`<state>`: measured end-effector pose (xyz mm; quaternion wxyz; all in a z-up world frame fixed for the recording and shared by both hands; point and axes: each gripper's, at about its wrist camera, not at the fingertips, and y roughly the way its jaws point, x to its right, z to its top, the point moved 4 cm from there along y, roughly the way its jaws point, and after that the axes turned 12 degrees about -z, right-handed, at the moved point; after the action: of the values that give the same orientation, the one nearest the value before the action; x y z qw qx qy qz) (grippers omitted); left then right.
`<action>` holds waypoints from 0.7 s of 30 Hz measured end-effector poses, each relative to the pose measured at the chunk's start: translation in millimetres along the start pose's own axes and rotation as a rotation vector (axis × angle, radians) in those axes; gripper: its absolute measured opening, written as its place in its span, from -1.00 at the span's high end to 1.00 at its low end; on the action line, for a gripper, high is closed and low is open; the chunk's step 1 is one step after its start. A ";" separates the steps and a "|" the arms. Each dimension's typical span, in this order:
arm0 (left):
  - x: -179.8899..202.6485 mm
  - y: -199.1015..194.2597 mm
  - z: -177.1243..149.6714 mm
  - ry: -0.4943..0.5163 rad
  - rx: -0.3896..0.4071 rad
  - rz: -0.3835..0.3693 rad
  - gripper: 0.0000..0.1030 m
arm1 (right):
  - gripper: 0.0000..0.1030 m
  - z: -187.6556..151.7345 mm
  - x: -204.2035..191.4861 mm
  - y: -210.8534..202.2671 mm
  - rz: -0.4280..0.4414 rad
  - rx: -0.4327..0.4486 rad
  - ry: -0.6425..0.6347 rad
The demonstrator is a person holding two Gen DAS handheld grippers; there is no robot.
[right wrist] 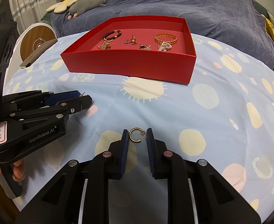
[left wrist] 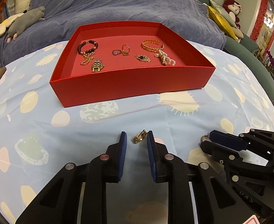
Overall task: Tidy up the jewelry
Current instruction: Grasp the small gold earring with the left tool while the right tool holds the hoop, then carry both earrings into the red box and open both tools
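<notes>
A red tray (left wrist: pixel 133 85) (right wrist: pixel 129 65) stands on the blue patterned cloth and holds several jewelry pieces: a dark bead bracelet (left wrist: pixel 87 46), a gold watch (left wrist: pixel 97 65), rings (left wrist: pixel 122 50), a gold bangle (left wrist: pixel 152 45) and a pearl piece (left wrist: pixel 165 58). My left gripper (left wrist: pixel 136 140) is open with a small gold earring (left wrist: pixel 139 136) on the cloth between its fingertips. My right gripper (right wrist: pixel 137 136) is open around a gold hoop earring (right wrist: pixel 135 135), also lying on the cloth. The right gripper also shows in the left wrist view (left wrist: pixel 228 141), the left one in the right wrist view (right wrist: pixel 77 99).
Behind the tray lies a purple blanket (left wrist: pixel 118 5) with plush toys (left wrist: pixel 25 20). A round wooden-faced device (right wrist: pixel 37 43) stands at the left edge of the cloth. Yellow cushions (left wrist: pixel 220 16) lie at the far right.
</notes>
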<state>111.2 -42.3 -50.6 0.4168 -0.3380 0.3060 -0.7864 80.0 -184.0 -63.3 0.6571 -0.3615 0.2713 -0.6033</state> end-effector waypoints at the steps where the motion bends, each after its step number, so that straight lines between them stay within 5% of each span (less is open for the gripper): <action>1: -0.1 0.2 0.0 0.000 0.001 0.000 0.76 | 0.64 0.1 -0.2 0.2 0.000 0.000 0.001; 5: 0.5 0.9 0.2 -0.002 0.000 -0.009 0.93 | 0.64 0.0 -0.1 0.0 0.000 0.000 0.000; 21: 1.3 -8.6 0.8 -0.010 0.018 -0.026 0.93 | 0.77 1.5 -2.0 -3.5 0.014 -0.002 -0.002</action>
<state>107.4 -39.6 -43.2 0.4112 -0.3421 0.2924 -0.7927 78.8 -181.9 -59.7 0.6610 -0.3608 0.2738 -0.5982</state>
